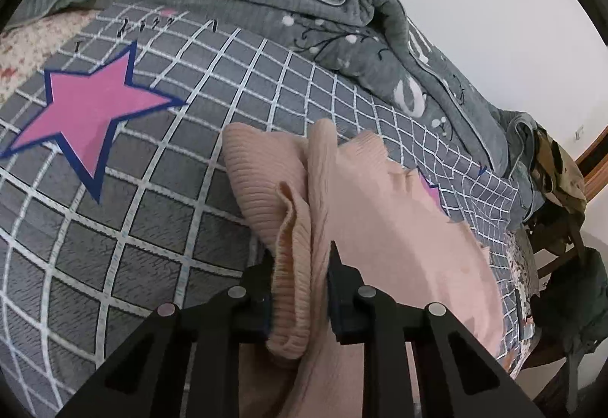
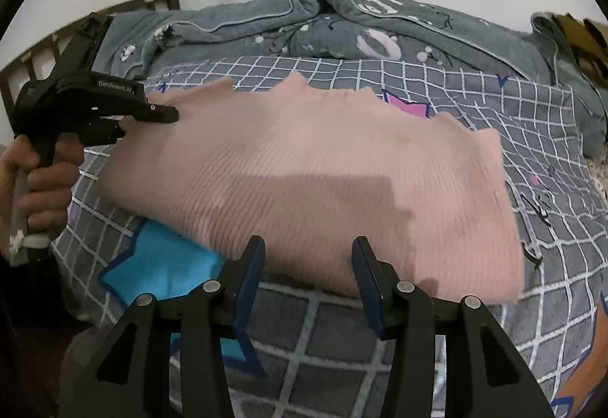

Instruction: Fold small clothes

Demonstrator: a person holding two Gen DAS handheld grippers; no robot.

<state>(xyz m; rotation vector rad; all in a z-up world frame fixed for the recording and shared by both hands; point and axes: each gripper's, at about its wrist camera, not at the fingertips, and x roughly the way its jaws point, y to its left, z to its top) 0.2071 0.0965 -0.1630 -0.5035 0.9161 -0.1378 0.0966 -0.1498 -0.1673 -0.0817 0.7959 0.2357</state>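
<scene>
A pink ribbed knit garment (image 2: 315, 182) lies on a bed with a grey checked sheet (image 2: 342, 342). My left gripper (image 1: 300, 258) is shut on a bunched ribbed edge of the garment (image 1: 292, 285) and lifts it; the cloth trails off to the right (image 1: 399, 228). In the right wrist view the left gripper (image 2: 167, 114) sits at the garment's far left end, held by a hand. My right gripper (image 2: 307, 247) is open and empty, its jaws wide apart just in front of the garment's near edge.
A rumpled grey quilt (image 1: 304, 0) lies along the back of the bed by a white wall. The sheet has a pink star (image 1: 87, 110) and a blue star (image 2: 159, 266). A wooden headboard (image 2: 45, 53) is at left. Dark bags and clothes (image 1: 562, 266) hang at right.
</scene>
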